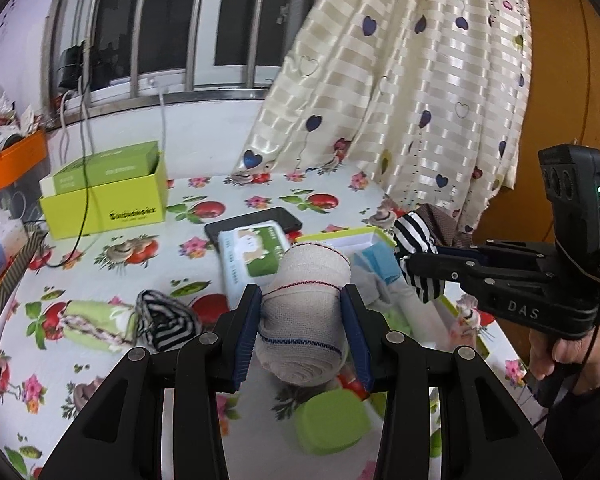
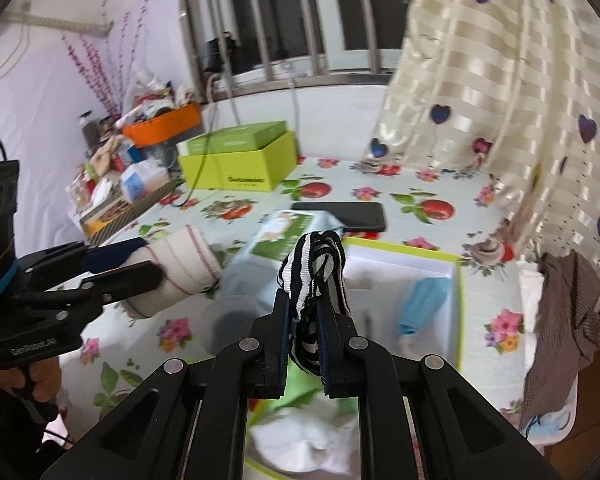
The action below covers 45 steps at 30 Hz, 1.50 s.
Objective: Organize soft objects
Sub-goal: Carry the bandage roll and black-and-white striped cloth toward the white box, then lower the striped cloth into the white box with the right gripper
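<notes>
My left gripper (image 1: 302, 300) is shut on a beige bandage roll (image 1: 306, 308) and holds it above the floral table. It also shows in the right wrist view (image 2: 180, 268). My right gripper (image 2: 303, 300) is shut on a black-and-white striped cloth (image 2: 314, 276), held above an open white-lined box with a green rim (image 2: 458, 280). The same cloth shows in the left wrist view (image 1: 418, 256). A blue face mask (image 2: 422, 300) lies in the box. Another striped cloth (image 1: 168, 320) and a green rolled towel (image 1: 96, 320) lie on the table at left.
A tissue pack (image 1: 256, 256) and a black phone (image 1: 256, 220) lie mid-table. A lime box (image 1: 108, 204) stands at the back left, a green lid (image 1: 332, 420) near me. A curtain (image 1: 400, 80) hangs at the right. Clutter lines the left edge.
</notes>
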{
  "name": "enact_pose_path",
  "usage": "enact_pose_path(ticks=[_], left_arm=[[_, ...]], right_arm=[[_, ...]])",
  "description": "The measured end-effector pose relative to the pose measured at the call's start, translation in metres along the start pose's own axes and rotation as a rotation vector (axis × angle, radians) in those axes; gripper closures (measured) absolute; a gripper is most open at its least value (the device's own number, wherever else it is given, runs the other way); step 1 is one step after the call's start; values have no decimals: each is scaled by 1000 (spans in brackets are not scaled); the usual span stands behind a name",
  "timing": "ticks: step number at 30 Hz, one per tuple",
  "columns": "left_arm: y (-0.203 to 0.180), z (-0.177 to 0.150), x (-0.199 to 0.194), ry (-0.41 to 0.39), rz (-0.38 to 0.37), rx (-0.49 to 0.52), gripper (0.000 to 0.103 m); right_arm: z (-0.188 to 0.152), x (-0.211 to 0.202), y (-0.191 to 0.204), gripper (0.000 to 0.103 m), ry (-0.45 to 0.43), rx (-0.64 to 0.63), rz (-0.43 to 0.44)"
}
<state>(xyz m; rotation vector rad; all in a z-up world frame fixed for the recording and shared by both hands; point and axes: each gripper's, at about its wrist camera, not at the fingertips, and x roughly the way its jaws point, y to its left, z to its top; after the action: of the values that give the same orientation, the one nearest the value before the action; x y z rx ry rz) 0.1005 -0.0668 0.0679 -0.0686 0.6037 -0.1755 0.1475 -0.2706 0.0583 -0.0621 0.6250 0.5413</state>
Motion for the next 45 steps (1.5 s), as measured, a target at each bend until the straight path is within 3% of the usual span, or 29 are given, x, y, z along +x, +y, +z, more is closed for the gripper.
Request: enact_pose_path(ticks=[13,27,32,37,45], left_arm=[[-25,11,27,26,-40,33,61],[-39,7,50,74,-55,48,61],[-45,5,59,98,-63,52,61],[-52,4,66,117,-69,59,61],[-60,1,73,137,-75,64,61]], right_arm=[[-19,23,-62,91,66,114,-65],[-45,63,-74,90,188,135,-44],[-46,63,-75,85,180,139,-24],[-47,61,-76,73,154,143,0],[-44,42,-80,70,60,168,11]])
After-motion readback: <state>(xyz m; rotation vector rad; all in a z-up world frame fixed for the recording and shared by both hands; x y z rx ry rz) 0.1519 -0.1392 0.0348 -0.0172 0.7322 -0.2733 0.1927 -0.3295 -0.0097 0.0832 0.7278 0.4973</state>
